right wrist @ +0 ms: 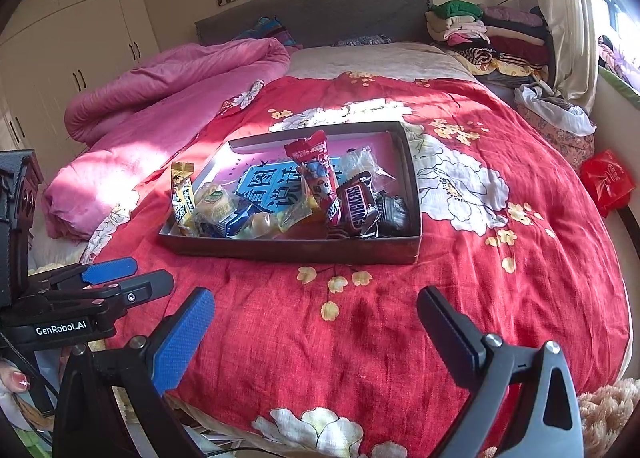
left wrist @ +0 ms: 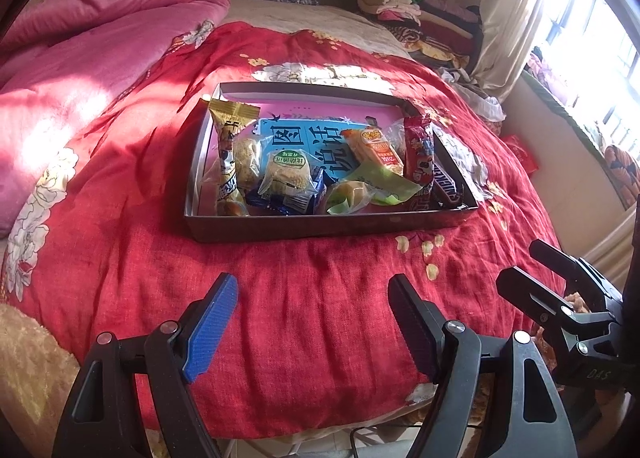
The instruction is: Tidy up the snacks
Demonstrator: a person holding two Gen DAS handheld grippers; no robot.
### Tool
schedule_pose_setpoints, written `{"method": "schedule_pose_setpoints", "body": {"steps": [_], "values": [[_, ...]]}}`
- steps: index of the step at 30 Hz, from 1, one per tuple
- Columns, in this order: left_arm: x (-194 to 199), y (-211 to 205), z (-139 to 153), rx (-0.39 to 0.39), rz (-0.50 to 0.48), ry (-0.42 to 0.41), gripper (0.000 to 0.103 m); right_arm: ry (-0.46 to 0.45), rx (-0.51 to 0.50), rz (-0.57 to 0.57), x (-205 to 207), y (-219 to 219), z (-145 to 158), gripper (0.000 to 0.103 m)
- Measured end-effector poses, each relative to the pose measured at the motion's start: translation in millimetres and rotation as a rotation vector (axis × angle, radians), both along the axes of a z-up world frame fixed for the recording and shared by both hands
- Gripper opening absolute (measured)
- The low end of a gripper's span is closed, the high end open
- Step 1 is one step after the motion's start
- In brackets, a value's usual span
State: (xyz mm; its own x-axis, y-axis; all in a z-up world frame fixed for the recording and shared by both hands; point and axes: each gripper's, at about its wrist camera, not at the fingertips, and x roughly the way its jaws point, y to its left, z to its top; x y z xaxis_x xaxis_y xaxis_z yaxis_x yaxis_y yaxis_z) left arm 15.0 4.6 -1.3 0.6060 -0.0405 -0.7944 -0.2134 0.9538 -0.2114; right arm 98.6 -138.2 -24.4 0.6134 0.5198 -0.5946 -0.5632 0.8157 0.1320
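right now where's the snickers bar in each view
Left wrist: snickers bar at the tray's near right corner, right of centre.
Right wrist: snickers bar at centre, in the tray's right end.
Shared landmark: the red packet just left of it.

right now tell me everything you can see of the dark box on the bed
The box is a shallow, dark rectangular tray, cardboard by its look, open on top with low upright walls. It lies flat on the red floral bedspread. A pink and blue printed sheet lines its floor. Wrapped snacks crowd its near end, among them a Snickers bar. Neither gripper touches it.
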Motion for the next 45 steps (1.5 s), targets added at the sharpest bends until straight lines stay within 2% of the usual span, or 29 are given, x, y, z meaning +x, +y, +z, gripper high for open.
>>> {"method": "schedule_pose_setpoints", "body": {"steps": [45], "values": [[-0.4,5.7,2.5,0.054,0.049,0.007,0.079,0.002,-0.005,0.008,-0.8,1.8,-0.8,0.102]]}}
